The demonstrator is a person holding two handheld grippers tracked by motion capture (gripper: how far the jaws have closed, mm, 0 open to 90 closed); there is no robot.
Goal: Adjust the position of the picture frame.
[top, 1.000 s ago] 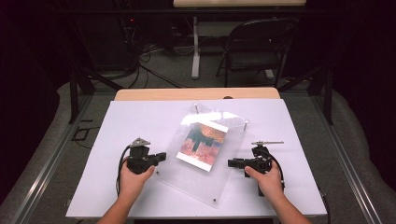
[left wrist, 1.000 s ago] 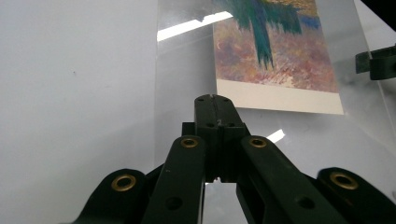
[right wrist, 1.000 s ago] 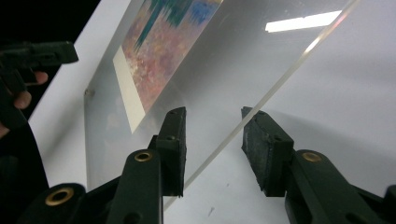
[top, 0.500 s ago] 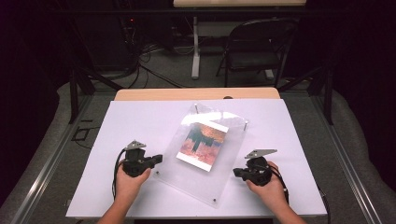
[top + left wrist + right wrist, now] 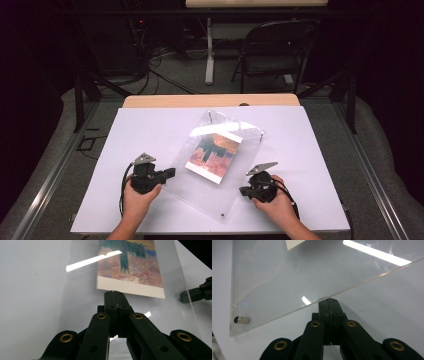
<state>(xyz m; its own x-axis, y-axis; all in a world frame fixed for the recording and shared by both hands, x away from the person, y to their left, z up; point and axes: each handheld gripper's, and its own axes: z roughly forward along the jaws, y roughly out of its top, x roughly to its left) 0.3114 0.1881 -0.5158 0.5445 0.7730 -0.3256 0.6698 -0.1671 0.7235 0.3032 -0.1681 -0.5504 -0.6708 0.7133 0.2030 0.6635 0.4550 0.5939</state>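
Note:
A clear acrylic frame (image 5: 204, 194) lies slantwise on the white table (image 5: 145, 130), with a colourful picture (image 5: 214, 156) sandwiched in its middle. My left gripper (image 5: 169, 173) is shut at the frame's left edge. In the left gripper view its tips (image 5: 113, 293) rest over the acrylic (image 5: 82, 302), just short of the picture's white border (image 5: 130, 287), with nothing between them. My right gripper (image 5: 243, 190) is shut at the frame's right edge. Its tips (image 5: 327, 300) meet the rim of the acrylic (image 5: 287, 277) and hold nothing.
A small metal standoff (image 5: 241, 320) sits in the frame's near corner (image 5: 221, 216); others mark the far corners (image 5: 261, 134). Behind the white table runs a wooden edge (image 5: 210, 101), then a folding chair (image 5: 272, 50) and cables on the floor.
My right gripper has slid back along the frame's right edge toward the near side of the table and tilted. The left gripper and the frame have stayed put.

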